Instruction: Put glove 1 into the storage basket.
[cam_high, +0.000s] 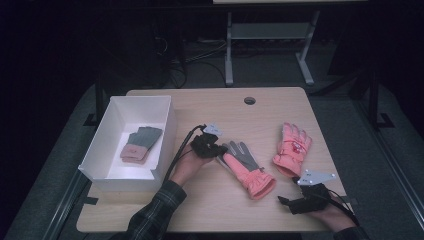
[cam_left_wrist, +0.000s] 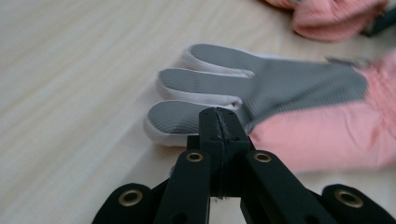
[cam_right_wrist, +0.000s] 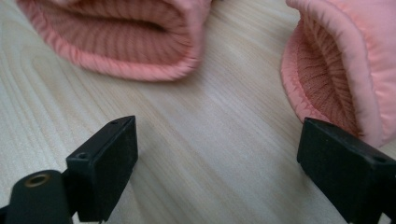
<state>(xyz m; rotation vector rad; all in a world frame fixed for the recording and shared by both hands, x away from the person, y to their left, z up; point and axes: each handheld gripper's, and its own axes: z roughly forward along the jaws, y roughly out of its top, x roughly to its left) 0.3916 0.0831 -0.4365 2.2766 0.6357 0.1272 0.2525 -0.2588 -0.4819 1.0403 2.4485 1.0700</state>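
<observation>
Box (cam_high: 107, 131): one grey-and-pink pair (cam_high: 140, 144) already inside.
Table (cam_high: 200, 210): two pink gloves (cam_high: 246, 168) (cam_high: 292, 148) left (apparently next).
Left gripper (cam_high: 217, 149): jaws closed, empty, at the grey-palmed glove's fingers.
Right gripper (cam_high: 283, 199): jaws wide apart, holding nothing.

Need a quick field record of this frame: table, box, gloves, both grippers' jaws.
surface: light wooden table
container: white open box at table's left, holding a folded grey-and-pink glove pair
centre: pink glove with grey palm, palm up
right: pink padded glove, back up
left gripper: jaws shut, at the grey-palmed glove's fingertips; whether they pinch fabric is unclear
right gripper: jaws open, holding nothing, facing both glove cuffs
</observation>
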